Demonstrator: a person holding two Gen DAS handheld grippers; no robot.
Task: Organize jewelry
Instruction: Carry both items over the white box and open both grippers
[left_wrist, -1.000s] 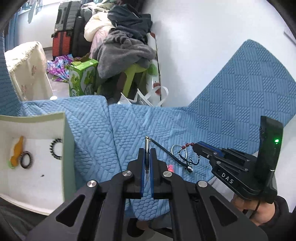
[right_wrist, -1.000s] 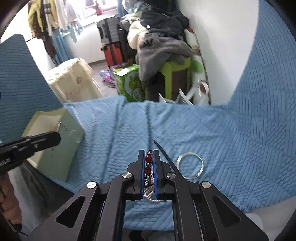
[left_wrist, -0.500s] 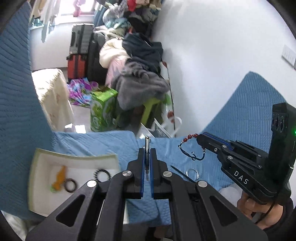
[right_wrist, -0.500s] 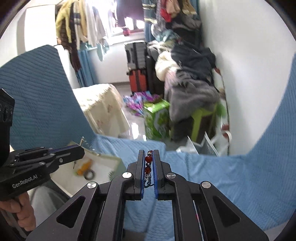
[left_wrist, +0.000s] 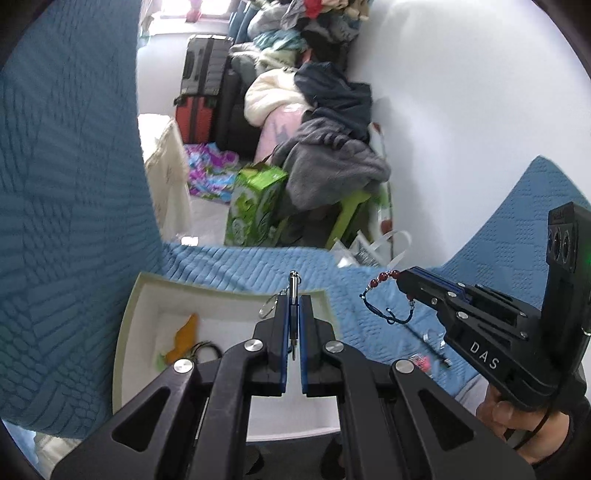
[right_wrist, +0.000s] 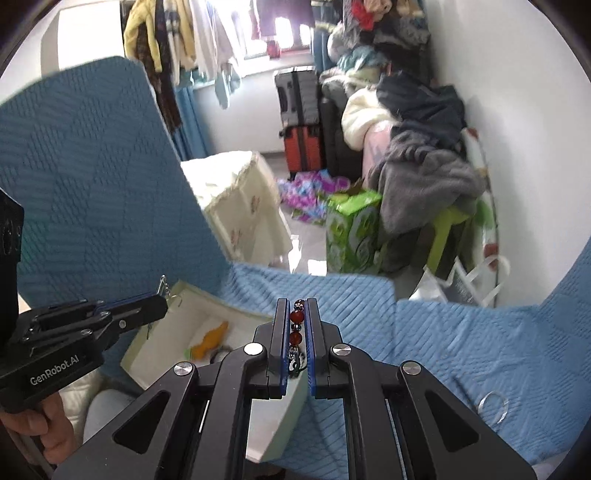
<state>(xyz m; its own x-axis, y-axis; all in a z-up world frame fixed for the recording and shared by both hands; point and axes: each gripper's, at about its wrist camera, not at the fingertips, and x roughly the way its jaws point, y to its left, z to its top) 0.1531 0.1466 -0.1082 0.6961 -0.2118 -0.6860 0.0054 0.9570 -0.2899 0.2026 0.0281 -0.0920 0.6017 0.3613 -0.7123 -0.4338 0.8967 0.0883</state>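
Daylight pours in from the window (right_wrist: 275, 35) far ahead of the grippers and blows out to white glare there. The white wall (left_wrist: 461, 122) reflects it evenly, so shadows are soft. Fisheye distortion bends the blue quilted cover (left_wrist: 70, 229) sharply upward at both edges, where it smears slightly; dark vignetting rings the corners.

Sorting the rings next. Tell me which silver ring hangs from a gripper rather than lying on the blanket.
The small ring dangling beside the metal piece clamped in the left gripper, above the white box. The other, larger ring lies flat on the blue blanket.
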